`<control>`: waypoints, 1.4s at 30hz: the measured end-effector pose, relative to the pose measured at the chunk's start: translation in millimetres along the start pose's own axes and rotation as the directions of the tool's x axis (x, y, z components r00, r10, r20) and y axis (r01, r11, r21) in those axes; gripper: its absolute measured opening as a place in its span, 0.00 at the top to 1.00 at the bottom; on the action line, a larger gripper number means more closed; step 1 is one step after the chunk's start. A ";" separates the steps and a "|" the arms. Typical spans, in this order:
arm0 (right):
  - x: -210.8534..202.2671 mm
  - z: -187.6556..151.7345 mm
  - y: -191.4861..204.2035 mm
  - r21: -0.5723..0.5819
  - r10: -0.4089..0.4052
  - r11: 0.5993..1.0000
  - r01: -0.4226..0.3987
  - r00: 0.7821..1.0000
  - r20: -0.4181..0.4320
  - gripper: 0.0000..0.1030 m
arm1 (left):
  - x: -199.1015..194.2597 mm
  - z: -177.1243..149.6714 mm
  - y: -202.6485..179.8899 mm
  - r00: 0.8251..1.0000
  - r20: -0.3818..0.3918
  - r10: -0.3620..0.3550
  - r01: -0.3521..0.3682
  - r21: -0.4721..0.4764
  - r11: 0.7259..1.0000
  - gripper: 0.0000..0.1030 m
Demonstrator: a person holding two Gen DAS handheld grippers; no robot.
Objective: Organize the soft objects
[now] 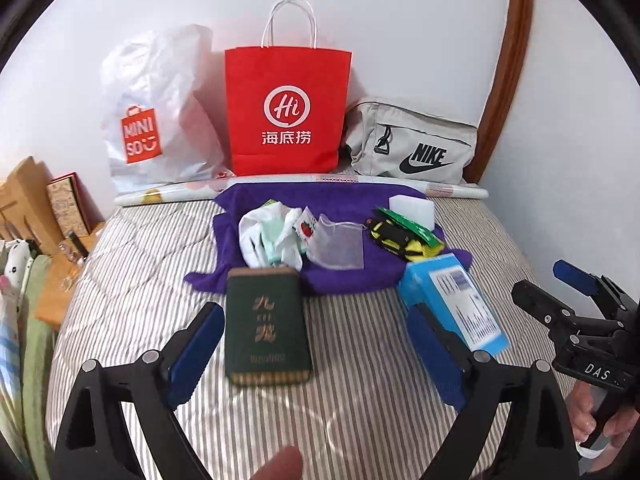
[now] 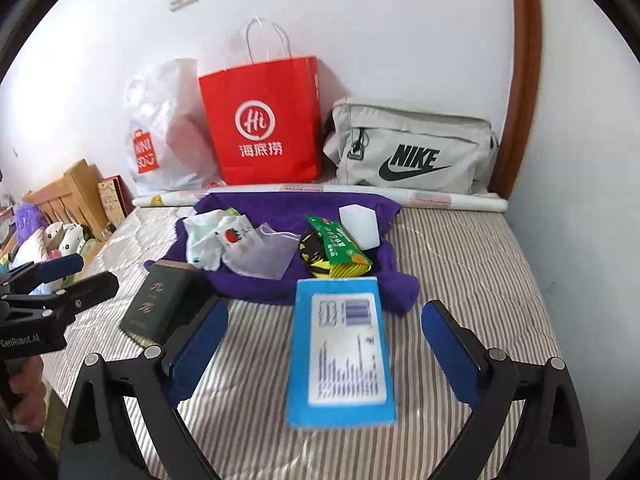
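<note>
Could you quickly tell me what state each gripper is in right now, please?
Left gripper: open, holding nothing; the dark green box lies between its fingers.
Right gripper: open, holding nothing; the blue box lies between its fingers.

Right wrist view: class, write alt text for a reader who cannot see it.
An open right gripper hovers over a striped bed, jaws either side of a blue box. Beyond it, small items lie on a purple towel before three bags by the wall.

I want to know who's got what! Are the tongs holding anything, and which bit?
Nothing is held. The left tongs are open around the green box; the right tongs are open around the blue box.
</note>
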State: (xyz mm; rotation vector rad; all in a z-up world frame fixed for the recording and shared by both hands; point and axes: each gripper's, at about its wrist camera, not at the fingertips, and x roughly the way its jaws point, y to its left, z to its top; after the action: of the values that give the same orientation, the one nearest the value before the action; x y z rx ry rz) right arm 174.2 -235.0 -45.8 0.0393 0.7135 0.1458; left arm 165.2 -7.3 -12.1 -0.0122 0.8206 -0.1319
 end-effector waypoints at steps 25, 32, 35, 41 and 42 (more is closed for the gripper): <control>-108.6 -93.3 4.2 0.062 -0.032 0.998 0.027 0.996 0.086 0.01 | -91.8 -94.8 -17.7 0.992 0.102 0.079 -0.077 -0.018 0.997 0.10; -125.7 -101.7 6.0 0.049 -0.027 0.999 0.023 0.995 0.093 0.01 | -108.8 -98.3 -26.6 0.989 0.131 0.072 -0.072 -0.005 0.997 0.10; -131.2 -103.1 7.6 0.045 -0.030 0.999 0.026 0.995 0.098 0.01 | -113.0 -99.4 -27.7 0.988 0.137 0.073 -0.073 -0.004 0.997 0.10; -140.4 -104.3 13.4 0.029 -0.032 0.999 0.029 0.994 0.108 0.01 | -117.7 -100.3 -28.8 0.987 0.145 0.076 -0.076 -0.002 0.997 0.10; -141.5 -104.3 14.2 0.028 -0.032 0.999 0.029 0.994 0.109 0.01 | -118.3 -100.5 -28.4 0.987 0.145 0.076 -0.076 -0.003 0.997 0.10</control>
State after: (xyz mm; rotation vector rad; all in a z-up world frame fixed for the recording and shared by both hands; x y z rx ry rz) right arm -1.4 -243.1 -31.6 0.0612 0.6067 0.1044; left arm 8.9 -17.0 7.3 0.0115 0.6748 -0.0590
